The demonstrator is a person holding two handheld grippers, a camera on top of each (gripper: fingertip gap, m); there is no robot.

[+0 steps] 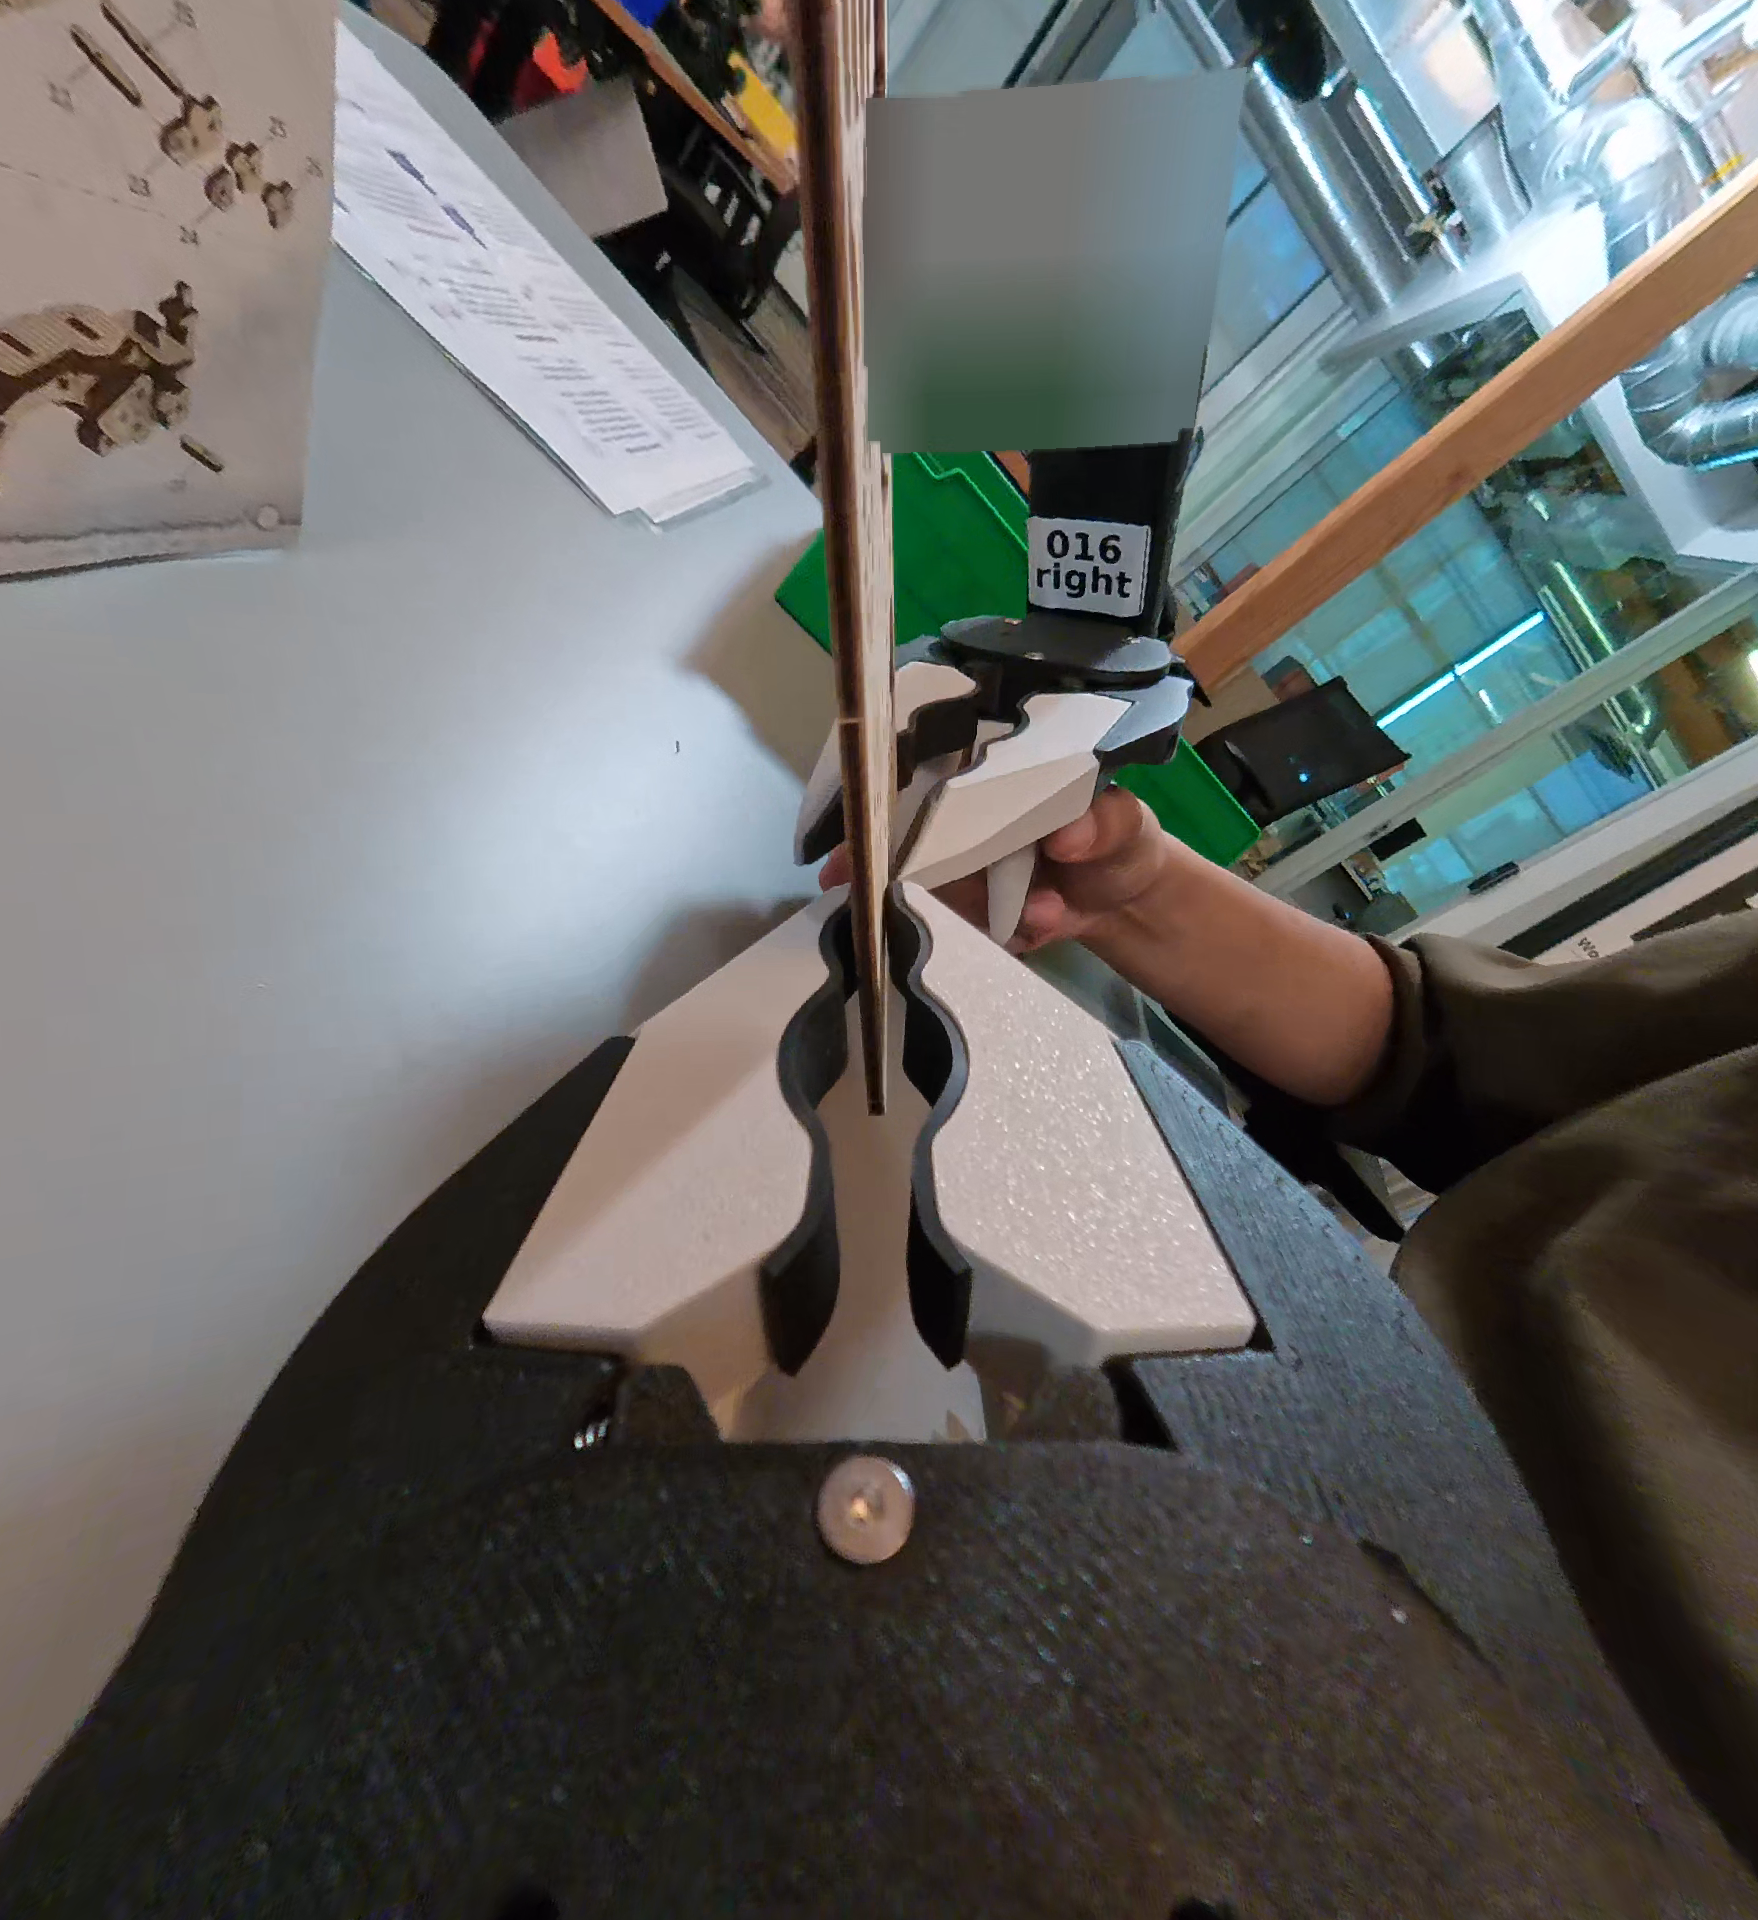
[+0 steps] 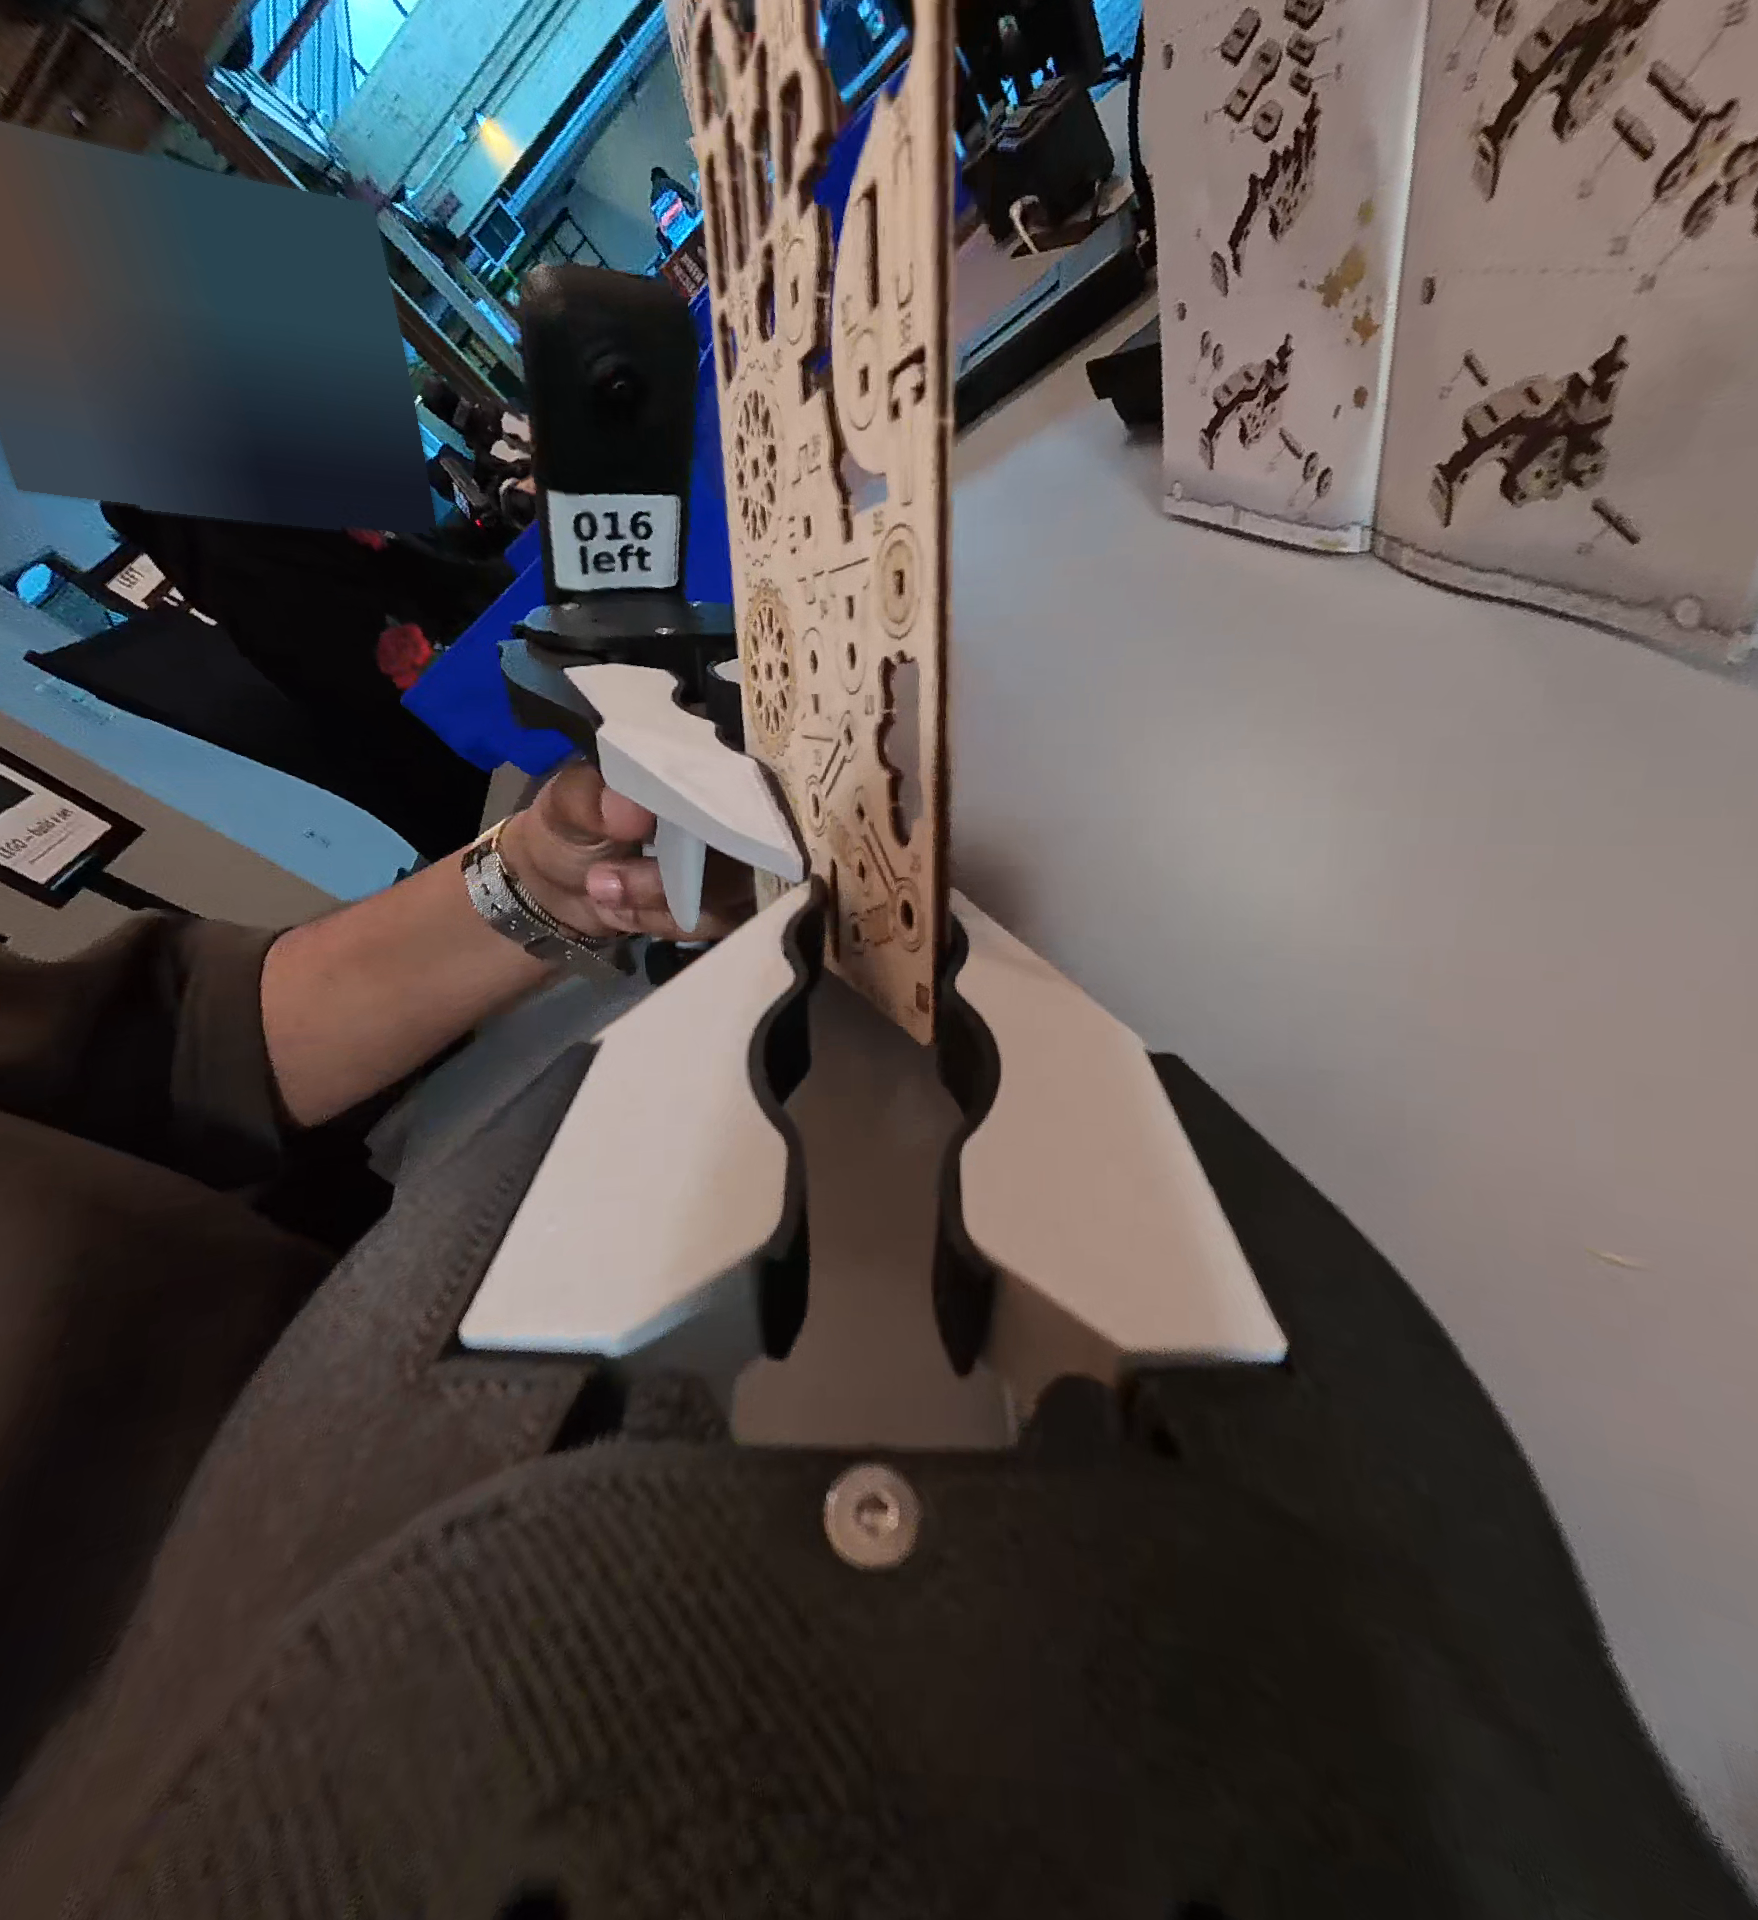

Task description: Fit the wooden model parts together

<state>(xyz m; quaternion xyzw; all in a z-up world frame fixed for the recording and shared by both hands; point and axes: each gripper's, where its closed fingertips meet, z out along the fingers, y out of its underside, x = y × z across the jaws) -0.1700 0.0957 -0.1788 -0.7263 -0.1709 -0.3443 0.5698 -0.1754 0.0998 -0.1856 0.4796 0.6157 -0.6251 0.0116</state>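
Wooden parts sheet (image 1: 859,582): a thin laser-cut plywood sheet, held upright above the grey table. In the left wrist view it shows edge-on, running from the fingertips straight up to 12 o'clock. In the right wrist view (image 2: 833,499) its face shows, with cut gears, wheels and empty holes where parts are out.

Left gripper (image 1: 870,940): closed on the sheet's lower edge. The black wavy pads sit tight against both faces at the tips, and the sheet's end reaches down between the fingers. From the right wrist view (image 2: 750,821) it stands at about 10 o'clock, its white finger against the sheet's face, a hand with a metal bracelet (image 2: 516,899) on the trigger.

Right gripper (image 2: 880,935): narrowly parted, with the sheet's lower corner between the tips. The sheet lies against the right-hand pad; whether the left-hand pad touches cannot be told here. In the left wrist view (image 1: 859,842) it sits just above the left gripper's tips, its fingers on either side of the sheet.

Table (image 1: 335,831): grey.

Instruction sheets (image 2: 1540,312): printed assembly pictures standing at 1 o'clock in the right wrist view.

Green bin (image 1: 916,561): behind the sheet, near 12 o'clock in the left wrist view.
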